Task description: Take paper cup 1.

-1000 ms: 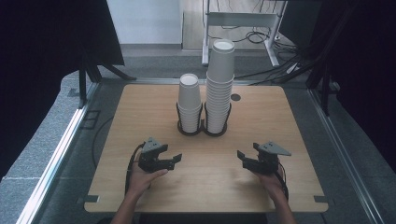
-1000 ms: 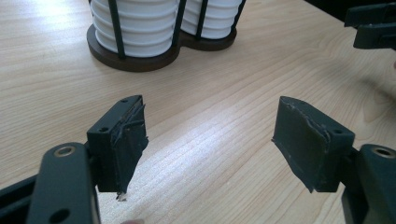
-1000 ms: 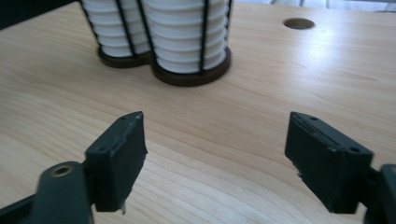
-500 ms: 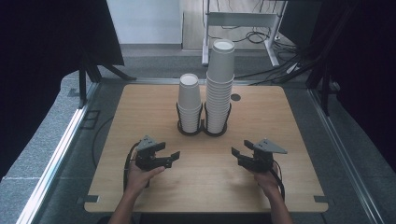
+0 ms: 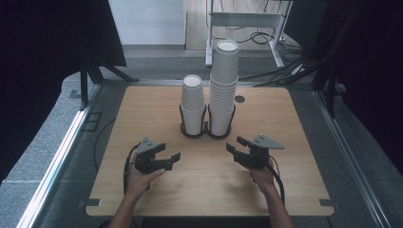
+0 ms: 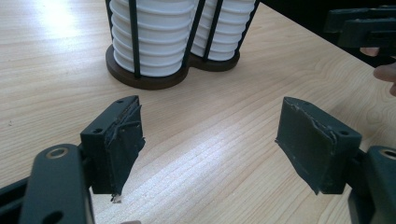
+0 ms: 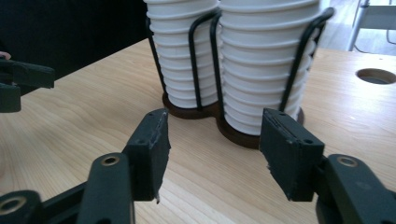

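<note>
Left gripper (image 5: 177, 157): its fingers (image 6: 116, 140) are wide open, with bare wood and nothing else between them. It sits low over the near left part of the worktop (image 5: 294, 123).
Right gripper (image 5: 233, 145): its fingers (image 7: 289, 154) are apart and have just been closing a little. Nothing is between them. It is over the near right part of the worktop.
Short cup stack (image 5: 193, 107): white paper cups, upright, in the left ring of the cup holder (image 5: 205, 134).
Tall cup stack (image 5: 224, 85): upright in the right ring, just beside the short one.
Where the cups are: in the middle of the worktop, toward the far side. Both grippers point at them but are apart from them.
Open room: bare wood lies between the two grippers and from them up to the holder.
Edges: the hands come in over the near edge. The cups are well away from every edge.
Worktop: light wood, with a small round hole (image 5: 239, 99) near the tall stack.
Room: grey floor (image 5: 57, 142) all around, dark walls at both sides, and a white metal frame (image 5: 247, 19) with cables (image 5: 259, 35) behind.
</note>
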A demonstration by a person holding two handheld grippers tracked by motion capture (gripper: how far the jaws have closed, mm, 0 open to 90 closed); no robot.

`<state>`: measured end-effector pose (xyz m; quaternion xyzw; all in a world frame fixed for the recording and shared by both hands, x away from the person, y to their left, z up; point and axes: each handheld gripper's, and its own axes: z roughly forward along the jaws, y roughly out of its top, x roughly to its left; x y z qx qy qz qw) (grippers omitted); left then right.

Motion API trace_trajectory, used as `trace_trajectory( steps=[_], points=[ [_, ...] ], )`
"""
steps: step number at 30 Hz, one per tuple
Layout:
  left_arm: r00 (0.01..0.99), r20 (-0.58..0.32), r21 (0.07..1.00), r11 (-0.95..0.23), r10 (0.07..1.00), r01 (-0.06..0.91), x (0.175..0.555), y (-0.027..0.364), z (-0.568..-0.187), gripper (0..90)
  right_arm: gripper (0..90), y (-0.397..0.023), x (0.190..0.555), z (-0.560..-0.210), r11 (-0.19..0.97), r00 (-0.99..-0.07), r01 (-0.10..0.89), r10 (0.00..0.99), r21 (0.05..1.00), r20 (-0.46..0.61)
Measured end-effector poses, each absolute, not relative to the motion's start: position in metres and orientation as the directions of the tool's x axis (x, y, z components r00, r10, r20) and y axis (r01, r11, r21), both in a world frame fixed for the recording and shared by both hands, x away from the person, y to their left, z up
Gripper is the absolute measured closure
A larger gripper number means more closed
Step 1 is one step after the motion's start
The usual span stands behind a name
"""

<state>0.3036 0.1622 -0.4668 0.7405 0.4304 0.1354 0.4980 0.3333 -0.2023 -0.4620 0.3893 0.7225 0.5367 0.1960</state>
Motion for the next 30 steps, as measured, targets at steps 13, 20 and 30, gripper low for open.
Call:
trace_trajectory(
  steps=[13, 20, 30],
  points=[
    [0.587, -0.236, 0.852, -0.126, 0.774, 0.508, 0.304, 0.165, -0.466, 21.8, 63.7, -0.176, 0.353, -0.46, 0.155, -0.69, 0.333, 0.712, 0.93, 0.129],
    [0.597, -0.223, 0.854, -0.141, 0.77, 0.501, 0.303, 0.159, -0.464, 21.6, 72.1, -0.165, 0.361, -0.461, 0.15, -0.704, 0.322, 0.698, 0.935, 0.13],
    [0.595, -0.236, 0.851, -0.132, 0.768, 0.509, 0.304, 0.156, -0.468, 21.6, 89.2, -0.149, 0.374, -0.459, 0.162, -0.732, 0.318, 0.668, 0.934, 0.133]
  ],
)
